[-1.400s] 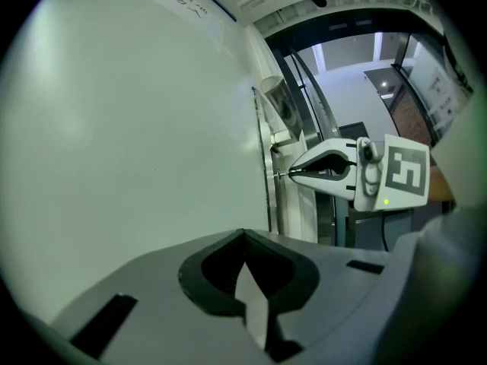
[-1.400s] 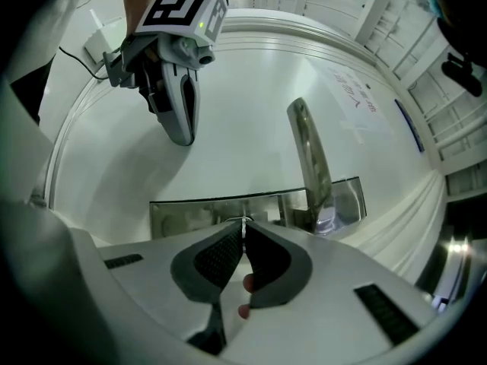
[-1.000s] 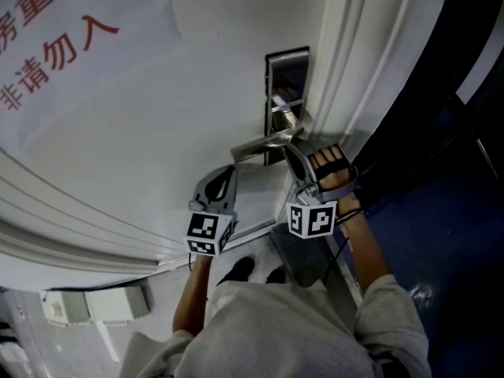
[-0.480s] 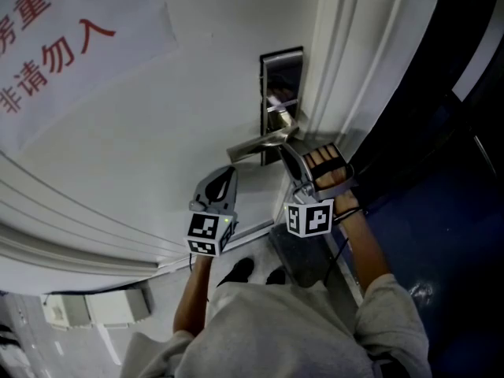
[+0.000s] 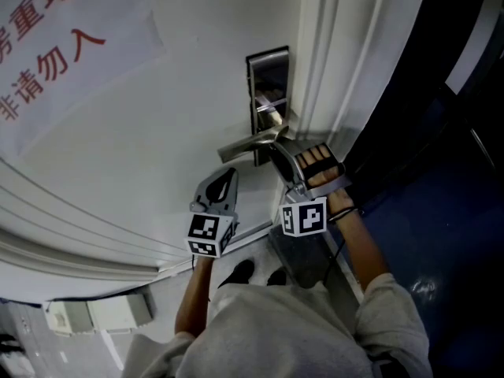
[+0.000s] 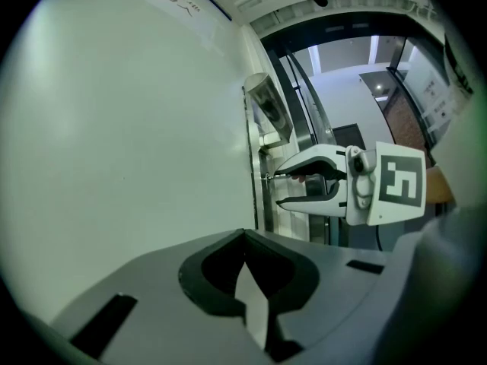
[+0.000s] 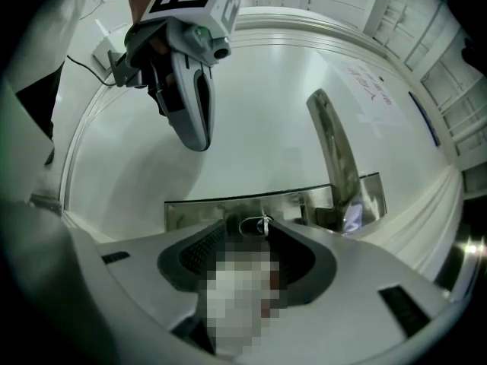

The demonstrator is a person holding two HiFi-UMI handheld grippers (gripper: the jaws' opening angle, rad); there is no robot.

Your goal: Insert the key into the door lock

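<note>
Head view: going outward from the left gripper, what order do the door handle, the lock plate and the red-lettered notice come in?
1. Door handle, just up-right of the left gripper.
2. Lock plate, beyond the handle, further right.
3. Red-lettered notice, far off, up-left.

A smooth, faintly satin white finish is being shown by the door point(image 5: 157, 156). Mirror-bright polished metal is being displayed by the lock plate point(image 5: 268, 73), duller brushed metal by the lever handle point(image 5: 248, 144). Matt paper is being presented by the notice point(image 5: 71, 77), soft grey cloth by the sweatshirt point(image 5: 291, 329).
</note>
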